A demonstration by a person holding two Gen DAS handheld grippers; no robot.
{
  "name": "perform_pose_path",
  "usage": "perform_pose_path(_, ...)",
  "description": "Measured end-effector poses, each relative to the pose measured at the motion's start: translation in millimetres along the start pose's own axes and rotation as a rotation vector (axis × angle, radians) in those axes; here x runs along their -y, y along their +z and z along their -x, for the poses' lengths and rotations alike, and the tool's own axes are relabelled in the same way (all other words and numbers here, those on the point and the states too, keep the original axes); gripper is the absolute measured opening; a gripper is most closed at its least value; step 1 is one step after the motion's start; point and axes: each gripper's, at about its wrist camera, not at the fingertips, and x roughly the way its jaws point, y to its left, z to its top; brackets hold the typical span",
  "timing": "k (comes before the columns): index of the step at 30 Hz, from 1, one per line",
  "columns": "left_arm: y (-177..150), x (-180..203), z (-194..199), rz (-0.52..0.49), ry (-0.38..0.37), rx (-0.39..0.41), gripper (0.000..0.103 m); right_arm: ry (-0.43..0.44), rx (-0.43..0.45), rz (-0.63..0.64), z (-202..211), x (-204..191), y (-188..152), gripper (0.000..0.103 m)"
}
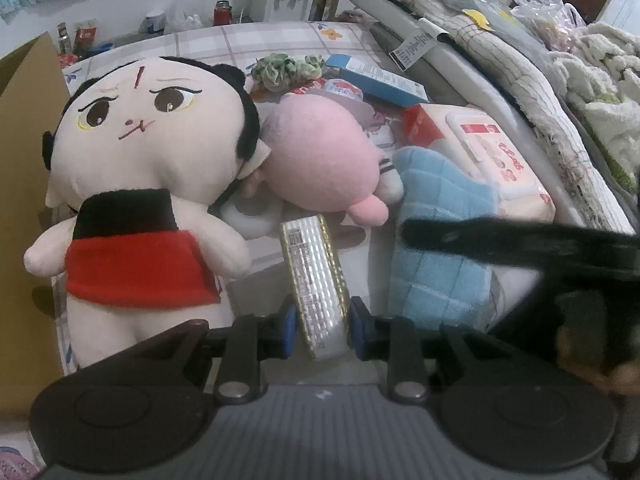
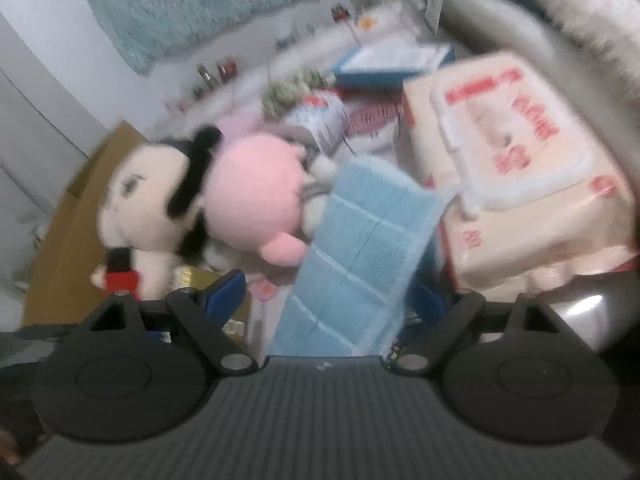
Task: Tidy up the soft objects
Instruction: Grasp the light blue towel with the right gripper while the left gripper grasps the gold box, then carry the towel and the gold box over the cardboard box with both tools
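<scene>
Two jaws | left gripper [image 1: 323, 330] clamps tape roll [image 1: 316, 284] | right gripper [image 2: 326, 300] wide | labels unreadable

A checked bedsheet [image 1: 200, 42] (floral) carries two plush dolls [image 1: 160, 152], a blue cloth [image 1: 436, 248] and a wipes pack [image 1: 492, 156].

A large plush doll [image 1: 140, 184] has a soft, matt fleece skin, with black and red felt-like cloth at its chest. To its right, the pink plush toy [image 1: 316, 160] looks fuzzy and matt. The blue towel [image 1: 440, 248] is thick terry cloth, quilted in squares. A wipes pack [image 1: 492, 152] on the far right is glossy plastic film. The near tape roll [image 1: 316, 280] shines silver and metallic. The left claw [image 1: 323, 328] has matt black plastic arms and blue pads.
</scene>
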Motion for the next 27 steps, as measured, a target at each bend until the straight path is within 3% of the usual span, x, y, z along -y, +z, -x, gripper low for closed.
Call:
perform_pose_path(2, 1, 0, -2, -0.004, -0.004, 0.001, 0.028, -0.007, -0.007, 0.017, -10, -4, -3, 0.093)
perform_pose_path(4, 0, 0, -3, -0.007, -0.007, 0.004, 0.027, -0.018, 0.006, 0.030, -13, -8, -7, 0.094)
perform_pose_path(5, 0, -1, -4, -0.007, -0.008, 0.005, 0.027, -0.037, 0.011, 0.033, -13, -10, -7, 0.086)
perform_pose_path(6, 0, -2, -4, -0.006, -0.011, 0.009, 0.027, -0.056, 0.018, 0.043, -12, -11, -8, 0.055)
perform_pose_path(7, 0, -2, -4, -0.004, -0.016, 0.012, 0.027, -0.082, 0.014, 0.045, -10, -10, -8, 0.040)
perform_pose_path(9, -1, -3, -4, -0.003, -0.022, 0.020, 0.027, -0.019, -0.009, -0.032, -7, 7, -7, 0.024)
perform_pose_path(13, -4, -4, 0, 0.000, -0.042, 0.039, 0.026, 0.137, -0.049, -0.188, 4, 31, -15, 0.020)
perform_pose_path(17, -9, -4, 13, 0.015, -0.094, 0.049, 0.026, 0.260, -0.062, -0.245, 24, 26, -29, 0.019)
perform_pose_path(21, -19, -4, 44, 0.024, -0.152, 0.080, 0.026, 0.374, -0.072, -0.227, 51, 4, -36, 0.019)
perform_pose_path(27, -33, -17, 120, 0.053, -0.138, 0.215, 0.026, 0.496, -0.063, -0.104, 90, -51, -19, 0.019)
